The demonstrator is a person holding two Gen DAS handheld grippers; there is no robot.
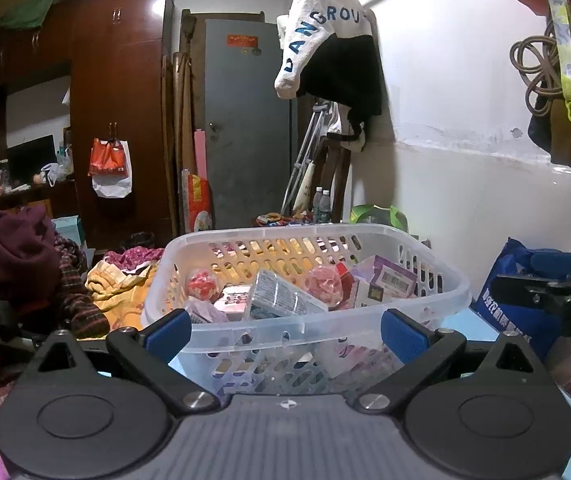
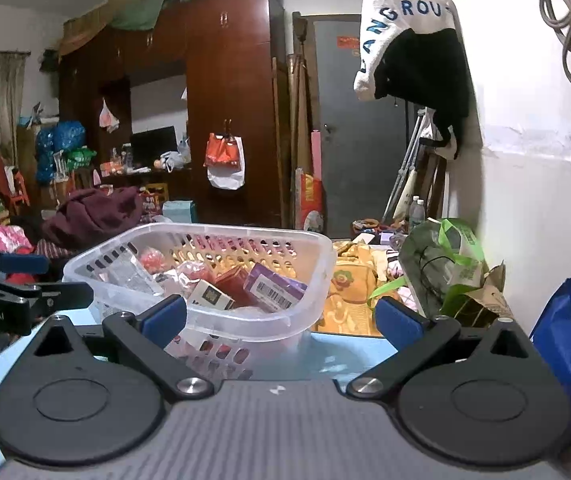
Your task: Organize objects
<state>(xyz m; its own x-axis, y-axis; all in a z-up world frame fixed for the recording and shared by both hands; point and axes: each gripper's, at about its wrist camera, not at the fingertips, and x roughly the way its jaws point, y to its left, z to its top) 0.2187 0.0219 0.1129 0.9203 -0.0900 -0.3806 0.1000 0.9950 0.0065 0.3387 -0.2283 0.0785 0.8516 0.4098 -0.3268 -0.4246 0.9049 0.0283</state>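
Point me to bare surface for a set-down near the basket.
Free: the light blue tabletop between the basket and the right gripper, bordered by the green bag. Crowded: basket interior, full of boxes and packets; blue bag close on its right.

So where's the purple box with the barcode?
In the basket, at its right side beside a red box, seen in both views: purple box.

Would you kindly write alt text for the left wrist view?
The open left gripper faces a clear plastic basket holding small boxes and packets; the right gripper shows at the right edge, a blue bag behind it.
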